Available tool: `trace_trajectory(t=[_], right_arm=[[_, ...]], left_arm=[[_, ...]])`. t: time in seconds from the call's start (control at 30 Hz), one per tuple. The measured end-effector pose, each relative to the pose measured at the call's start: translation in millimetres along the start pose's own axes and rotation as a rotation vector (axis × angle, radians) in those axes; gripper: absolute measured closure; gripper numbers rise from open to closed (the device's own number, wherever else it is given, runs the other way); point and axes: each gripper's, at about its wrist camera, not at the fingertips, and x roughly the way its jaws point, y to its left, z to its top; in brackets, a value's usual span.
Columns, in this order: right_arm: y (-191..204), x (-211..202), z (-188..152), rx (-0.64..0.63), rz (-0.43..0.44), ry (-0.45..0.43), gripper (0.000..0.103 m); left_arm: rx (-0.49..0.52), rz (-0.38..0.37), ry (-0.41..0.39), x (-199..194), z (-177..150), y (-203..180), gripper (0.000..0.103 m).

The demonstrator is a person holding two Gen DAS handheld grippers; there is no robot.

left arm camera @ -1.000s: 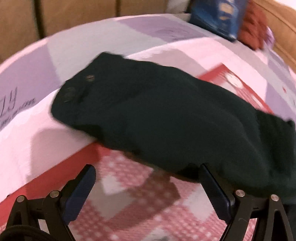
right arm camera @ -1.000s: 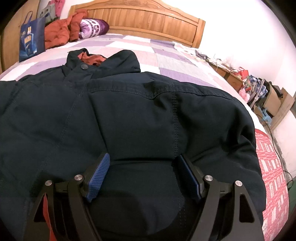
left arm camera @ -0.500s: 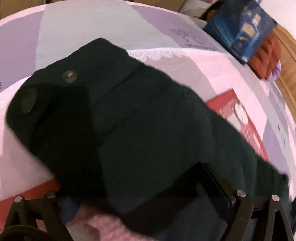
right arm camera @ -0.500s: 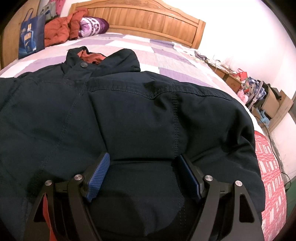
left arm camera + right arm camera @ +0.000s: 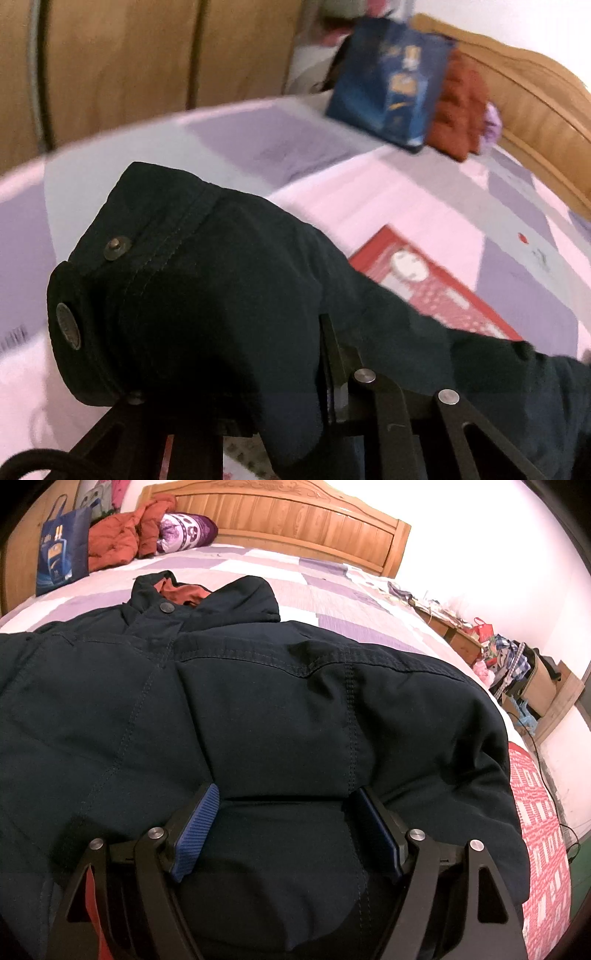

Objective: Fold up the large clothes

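A large dark navy jacket (image 5: 258, 709) with an orange lining lies spread on the bed, collar toward the headboard. My right gripper (image 5: 286, 830) is open, its blue-padded fingers (image 5: 194, 830) resting on the jacket's lower body with fabric bulging between them. In the left wrist view my left gripper (image 5: 236, 387) is shut on the jacket's sleeve cuff (image 5: 177, 295), which has two metal snaps and is lifted above the bed. The cuff hides the left finger; only the right finger (image 5: 332, 365) shows.
The bed has a pink and purple patchwork sheet (image 5: 424, 199) with a red patterned patch (image 5: 436, 280). A blue bag (image 5: 62, 554), orange clothing (image 5: 122, 535) and a purple pillow (image 5: 184, 528) lie by the wooden headboard (image 5: 295, 520). Cluttered boxes (image 5: 535, 679) stand beside the bed.
My left gripper closed on the sleeve cuff and lifted it off the bed. The right gripper stayed still and open on the jacket body.
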Motion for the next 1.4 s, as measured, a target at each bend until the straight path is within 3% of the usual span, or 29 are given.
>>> trace_trajectory(t=[0.27,0.5,0.7,0.83,0.97,1.13,1.23,1.33,1.4], right_arm=[[0,0,0,0.0,-0.001,0.0,0.024],[0,0,0,0.0,0.0,0.0,0.024],[0,0,1,-0.002,0.002,0.006,0.024],[-10,-14,12,-0.005,0.028,0.041,0.024],[-47,-60,14,0.031,0.014,-0.061,0.024],[-105,-99,0,0.049,0.003,-0.099,0.024],[-127,-108,-15,0.043,-0.016,-0.083,0.024],[-139,-113,-31,0.064,-0.017,-0.055,0.024],[-142,-115,-40,0.076,-0.022,-0.04,0.024]], left_arm=[[0.186,-0.156,-0.096,-65,28,-104,0.085],[0.346,-0.316,-0.085,-100,9,-224,0.086],[0.495,-0.442,-0.066,-134,-43,-321,0.086],[0.627,-0.527,-0.04,-155,-105,-392,0.086],[0.707,-0.584,0.028,-156,-172,-444,0.086],[0.774,-0.528,0.094,-142,-245,-484,0.086],[0.844,-0.46,0.063,-141,-274,-496,0.084],[0.905,-0.452,0.026,-155,-294,-501,0.066],[0.951,-0.488,0.016,-168,-307,-509,0.048]])
